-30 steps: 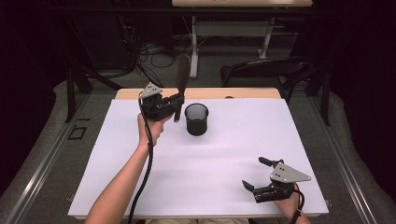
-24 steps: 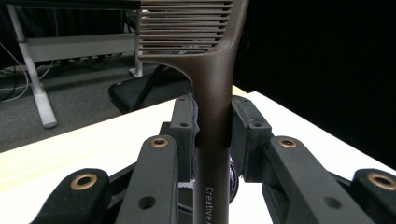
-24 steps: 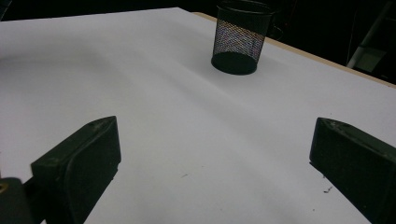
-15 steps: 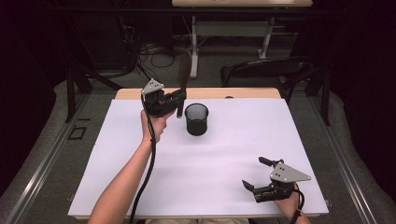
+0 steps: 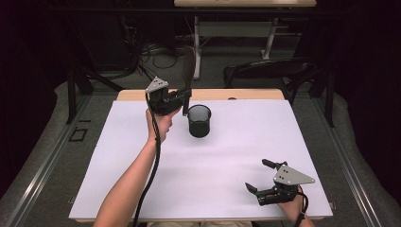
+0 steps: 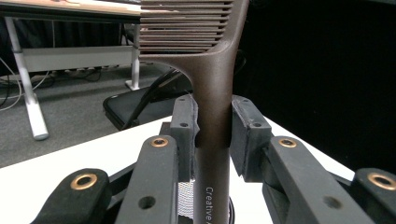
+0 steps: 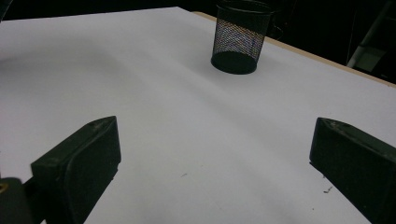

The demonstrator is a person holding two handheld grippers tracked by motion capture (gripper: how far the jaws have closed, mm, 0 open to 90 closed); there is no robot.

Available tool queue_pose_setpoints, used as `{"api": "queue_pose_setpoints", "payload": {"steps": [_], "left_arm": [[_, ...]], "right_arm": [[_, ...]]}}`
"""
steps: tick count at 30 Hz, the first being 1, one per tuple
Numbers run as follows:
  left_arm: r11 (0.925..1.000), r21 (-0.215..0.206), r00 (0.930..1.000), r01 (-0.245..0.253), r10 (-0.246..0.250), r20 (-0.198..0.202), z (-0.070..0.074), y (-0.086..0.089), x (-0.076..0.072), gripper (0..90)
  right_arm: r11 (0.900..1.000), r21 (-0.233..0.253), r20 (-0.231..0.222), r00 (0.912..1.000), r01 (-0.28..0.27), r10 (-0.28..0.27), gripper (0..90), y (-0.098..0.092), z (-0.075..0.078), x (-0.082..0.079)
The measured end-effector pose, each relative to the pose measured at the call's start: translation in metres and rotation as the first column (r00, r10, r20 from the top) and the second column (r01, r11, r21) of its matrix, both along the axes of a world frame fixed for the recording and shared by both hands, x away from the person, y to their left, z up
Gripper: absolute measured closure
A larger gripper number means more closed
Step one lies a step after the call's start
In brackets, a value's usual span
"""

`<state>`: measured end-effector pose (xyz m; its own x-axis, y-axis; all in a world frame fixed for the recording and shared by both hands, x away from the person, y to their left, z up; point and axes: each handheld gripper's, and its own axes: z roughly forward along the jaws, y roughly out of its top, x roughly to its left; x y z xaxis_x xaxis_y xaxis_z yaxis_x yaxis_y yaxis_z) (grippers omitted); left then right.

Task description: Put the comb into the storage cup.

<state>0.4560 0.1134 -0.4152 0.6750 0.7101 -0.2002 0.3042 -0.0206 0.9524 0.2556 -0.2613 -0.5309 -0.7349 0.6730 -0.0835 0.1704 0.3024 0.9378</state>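
A brown slotted spatula (image 5: 187, 71) stands upright, its head up, with my left gripper (image 5: 184, 101) shut on its handle just left of a black mesh cup (image 5: 199, 121). The left gripper view shows the handle (image 6: 212, 116) clamped between both pads (image 6: 183, 122), and a bit of the mesh cup (image 6: 185, 199) below. The spatula's lower end hangs beside the cup's rim, outside it as far as I can tell. My right gripper (image 5: 257, 175) rests open near the table's front right corner. In the right gripper view its fingers (image 7: 77, 158) stand wide apart over bare table, the mesh cup (image 7: 240, 39) far ahead.
The table (image 5: 227, 161) is covered by a white sheet, with a wooden strip (image 5: 246, 94) along the far edge. A dark chair (image 5: 267, 71) and desk legs (image 5: 196, 45) stand behind the table. Cables trail from both grippers.
My left gripper has shifted slightly right toward the cup, and the spatula now stands more upright. The right gripper has not moved.
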Motion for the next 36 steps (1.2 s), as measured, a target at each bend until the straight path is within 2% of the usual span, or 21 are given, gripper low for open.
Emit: {"api": "queue_pose_setpoints", "payload": {"steps": [24,28,36], "left_arm": [[0.9994,-0.033,1.0,0.001,-0.001,0.002,-0.007,-0.016,0.009,72.6],[0.9982,-0.059,0.9999,-0.007,0.008,0.01,-0.009,-0.018,0.01,72.6],[0.9987,-0.05,0.9997,-0.011,0.012,0.021,-0.013,-0.025,0.012,72.6]], "right_arm": [[1.0,-0.004,0.001,1.0,0.0,0.0,1.4,0.0,0.0,0.0],[1.0,-0.003,0.003,1.0,0.0,0.0,1.4,0.0,0.0,0.0],[1.0,0.0,0.003,1.0,0.002,-0.002,1.4,-0.001,0.0,0.0]]}}
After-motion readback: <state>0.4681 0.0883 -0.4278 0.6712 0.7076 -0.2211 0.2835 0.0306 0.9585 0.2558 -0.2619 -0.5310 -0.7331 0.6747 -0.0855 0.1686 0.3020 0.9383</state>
